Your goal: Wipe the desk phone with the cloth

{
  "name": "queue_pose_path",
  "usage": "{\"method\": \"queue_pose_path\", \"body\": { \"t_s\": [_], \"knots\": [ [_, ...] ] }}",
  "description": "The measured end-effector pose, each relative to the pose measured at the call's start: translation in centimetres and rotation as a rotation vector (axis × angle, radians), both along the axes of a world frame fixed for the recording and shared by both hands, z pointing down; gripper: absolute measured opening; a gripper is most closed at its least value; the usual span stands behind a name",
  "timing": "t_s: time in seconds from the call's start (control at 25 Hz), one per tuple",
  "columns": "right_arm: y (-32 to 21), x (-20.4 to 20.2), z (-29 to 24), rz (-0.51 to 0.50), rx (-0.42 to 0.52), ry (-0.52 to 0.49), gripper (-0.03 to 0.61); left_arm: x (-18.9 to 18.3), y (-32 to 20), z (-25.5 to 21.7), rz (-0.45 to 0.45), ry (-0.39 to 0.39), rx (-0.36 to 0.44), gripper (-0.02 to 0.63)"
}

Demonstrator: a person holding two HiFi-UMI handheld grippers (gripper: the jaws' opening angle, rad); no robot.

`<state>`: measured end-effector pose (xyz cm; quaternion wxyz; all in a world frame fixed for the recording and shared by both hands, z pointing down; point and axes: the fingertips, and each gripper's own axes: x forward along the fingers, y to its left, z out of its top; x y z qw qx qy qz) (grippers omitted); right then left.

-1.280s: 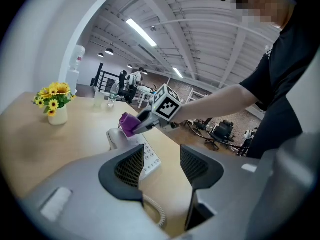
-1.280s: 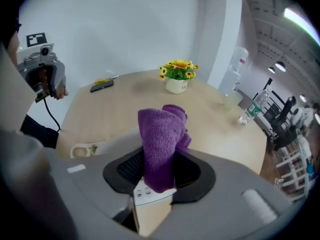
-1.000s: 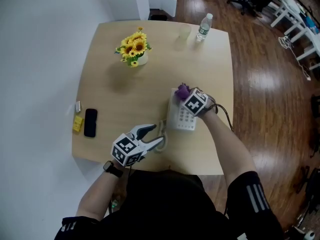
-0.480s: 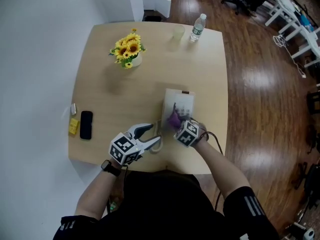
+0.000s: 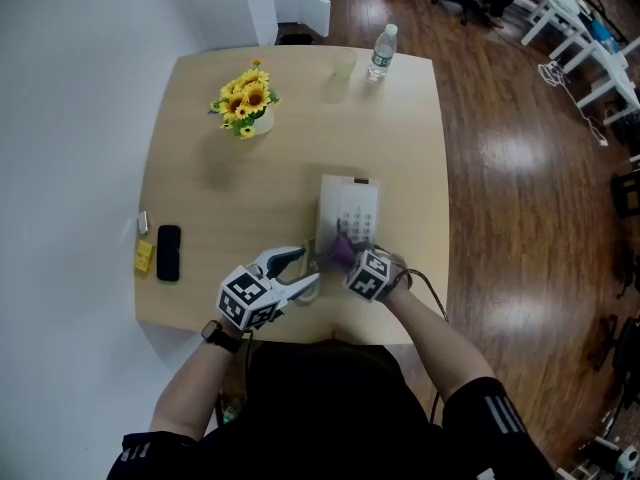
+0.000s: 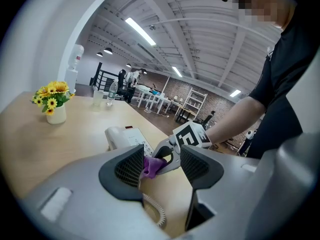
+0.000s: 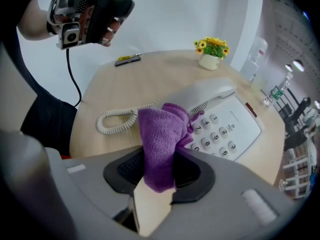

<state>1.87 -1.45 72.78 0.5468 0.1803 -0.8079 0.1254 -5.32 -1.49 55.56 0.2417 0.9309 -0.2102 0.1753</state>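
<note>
Jaws of the right gripper (image 7: 160, 171) are clenched on the purple cloth (image 7: 162, 134). The cloth sticks up out of them and its front end rests on the desk phone (image 7: 227, 126), at the keypad edge right beside the handset (image 7: 202, 96). On the left gripper (image 6: 162, 165) the jaws are released and grip nothing. The right gripper and cloth show through the gap, but they sit beyond it.

Surroundings:
- The phone sits on the worktop (image 5: 200, 188), right of centre and near the front edge.
- The coiled cord (image 7: 117, 119) lies loose on the worktop at the phone's near-left corner, between the left gripper and the phone. It is the only thing close to the cloth.
- The left gripper is just beside the cord; I can't tell if they touch.
- On the far side are a pot of sunflowers (image 5: 243, 100), a clear cup (image 5: 345, 64) and a water bottle (image 5: 379, 52), all well apart from the phone.
- At the left edge are a black mobile (image 5: 168, 253), a small yellow item (image 5: 144, 257) and a small pale item (image 5: 142, 222), also well clear.

Versus earlier:
- 1 s ago the cloth was at the phone's far end.
- 0.5 s ago it was most of the way down the keypad.
- Now it is at the near end, closest to the person.
- The left gripper holds the same spot with the same open jaws — no change there.
- Nothing else on the worktop has moved.
</note>
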Motion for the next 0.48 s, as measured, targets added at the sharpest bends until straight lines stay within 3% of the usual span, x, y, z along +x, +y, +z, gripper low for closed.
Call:
{"method": "queue_pose_path", "body": {
  "t_s": [0.48],
  "knots": [
    [-0.1, 6.9, 0.0, 0.159, 0.015, 0.044, 0.146, 1.3, 1.3, -0.4, 0.008, 0.001, 0.011, 0.222]
  ]
}}
